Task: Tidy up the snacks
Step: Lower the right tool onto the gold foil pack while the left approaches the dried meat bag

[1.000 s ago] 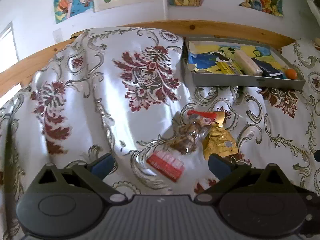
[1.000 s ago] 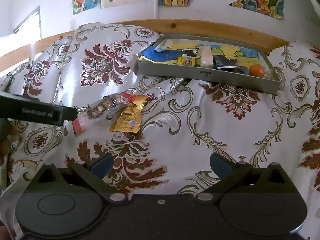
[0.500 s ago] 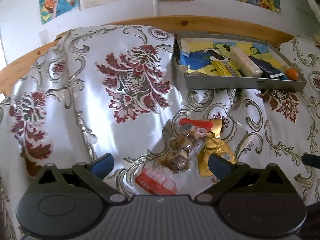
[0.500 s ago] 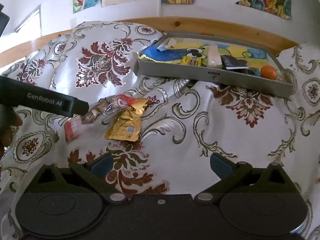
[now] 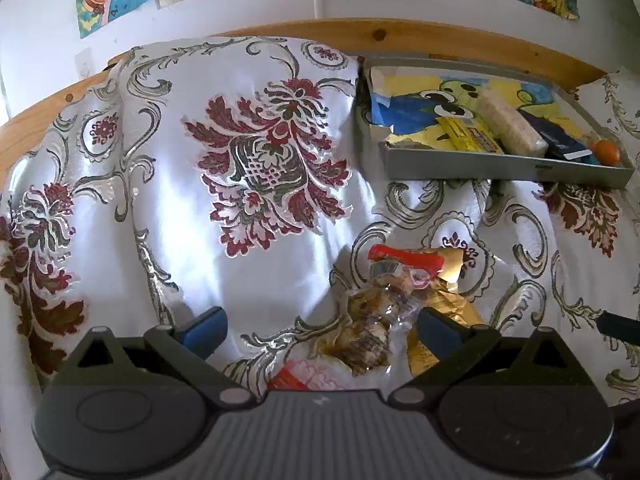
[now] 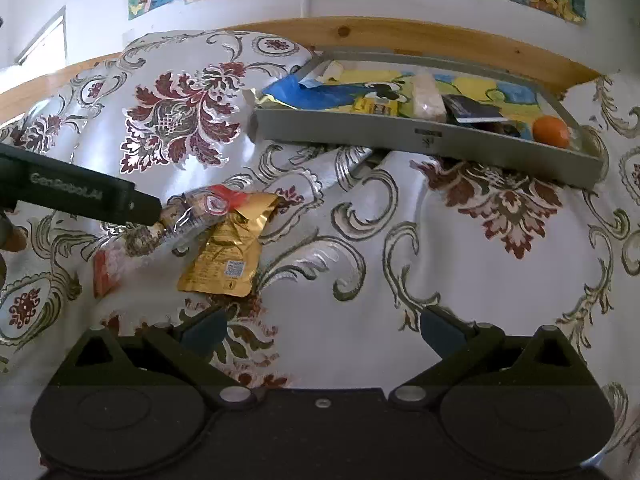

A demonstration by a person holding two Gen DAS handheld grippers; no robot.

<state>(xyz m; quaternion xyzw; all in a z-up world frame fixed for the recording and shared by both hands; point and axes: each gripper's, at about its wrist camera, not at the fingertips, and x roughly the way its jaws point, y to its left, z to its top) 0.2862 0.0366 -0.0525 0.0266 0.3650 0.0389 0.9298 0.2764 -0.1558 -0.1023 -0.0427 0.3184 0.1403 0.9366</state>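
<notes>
A clear snack bag with red ends (image 5: 370,320) (image 6: 192,216) lies on the floral cloth, partly over a gold foil pouch (image 5: 448,300) (image 6: 228,256). My left gripper (image 5: 318,330) is open and low over the clear bag, which lies between its blue fingertips; in the right wrist view that gripper (image 6: 84,196) reaches in from the left. My right gripper (image 6: 320,330) is open over bare cloth, right of the pouch. A grey tray (image 5: 500,166) (image 6: 420,138) at the back holds a yellow packet, a pale bar, a dark packet and an orange.
The floral satin cloth (image 5: 260,168) bulges high at the left. A wooden rail (image 5: 400,36) and a wall with pictures run behind the tray. A person's hand (image 6: 14,238) shows at the left edge.
My left gripper has moved forward and down onto the clear bag, which now lies between its fingers. The right gripper has edged closer to the tray and pouch.
</notes>
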